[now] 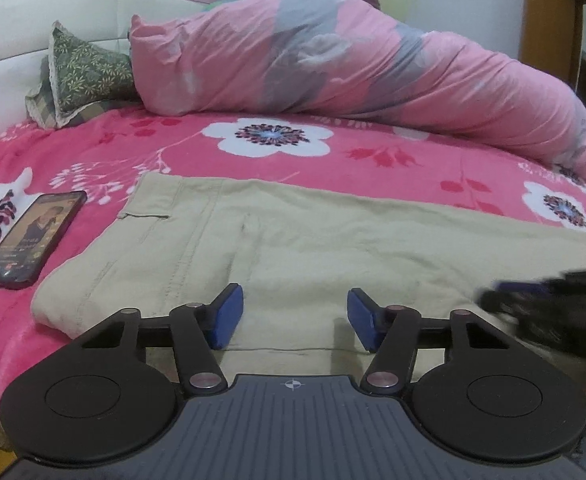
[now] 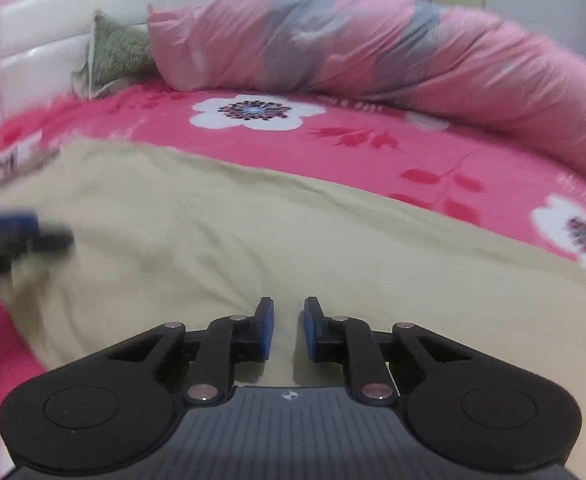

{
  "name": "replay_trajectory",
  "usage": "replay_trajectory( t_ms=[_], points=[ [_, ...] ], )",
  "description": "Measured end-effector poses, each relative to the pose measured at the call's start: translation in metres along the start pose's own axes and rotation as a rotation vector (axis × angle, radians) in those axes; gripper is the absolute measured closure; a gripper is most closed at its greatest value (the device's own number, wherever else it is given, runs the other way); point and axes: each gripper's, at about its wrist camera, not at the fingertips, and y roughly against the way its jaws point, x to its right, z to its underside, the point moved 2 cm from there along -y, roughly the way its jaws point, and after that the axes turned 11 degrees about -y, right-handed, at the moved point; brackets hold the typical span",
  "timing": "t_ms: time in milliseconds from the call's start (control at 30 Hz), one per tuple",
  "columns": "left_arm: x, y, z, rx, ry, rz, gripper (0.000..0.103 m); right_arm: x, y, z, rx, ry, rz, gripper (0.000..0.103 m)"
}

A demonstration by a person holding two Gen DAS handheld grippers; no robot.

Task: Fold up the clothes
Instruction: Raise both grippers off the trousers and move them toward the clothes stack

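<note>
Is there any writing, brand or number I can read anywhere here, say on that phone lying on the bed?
No text can be read in either view.
phone: its lit screen shows a picture and small marks, too small to read.
left gripper and right gripper: each body carries only a small crosshair sign, no letters.
beige trousers: no label shows.

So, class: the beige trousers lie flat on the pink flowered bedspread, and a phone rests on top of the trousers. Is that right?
Not quite. In the left wrist view the phone lies on the pink flowered bedspread, beside the beige trousers and left of their pocket end, not on them. The trousers do lie flat on the bedspread.
</note>
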Motion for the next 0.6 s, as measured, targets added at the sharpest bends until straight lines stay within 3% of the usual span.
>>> replay_trajectory(
  t_ms=[133, 233, 333, 400, 500, 533, 600],
  points=[
    [-0.013, 0.004, 0.005, 0.024, 0.008, 0.031, 0.045, 0.052, 0.048, 0.028, -0.001, -0.079, 0.179, 0.087],
    [-0.019, 0.012, 0.009, 0.046, -0.004, 0.073, 0.036, 0.082, 0.083, 0.04, 0.001, -0.139, 0.292, 0.086],
    [-0.018, 0.028, 0.01, 0.068, -0.031, 0.096, 0.03, 0.072, 0.117, 0.045, 0.084, -0.11, 0.249, 0.085],
    [-0.013, 0.041, 0.011, 0.089, -0.063, 0.101, 0.029, 0.045, 0.128, 0.052, 0.124, -0.004, 0.176, 0.084],
    [-0.003, 0.052, 0.015, 0.11, -0.125, 0.14, 0.024, 0.002, 0.139, 0.068, 0.17, 0.187, 0.075, 0.071],
    [0.002, 0.052, 0.016, 0.106, -0.156, 0.15, 0.021, -0.011, 0.137, 0.075, 0.175, 0.263, 0.056, 0.063],
    [0.012, 0.05, 0.019, 0.084, -0.22, 0.15, 0.02, -0.031, 0.127, 0.082, 0.169, 0.395, 0.041, 0.062]
  ],
)
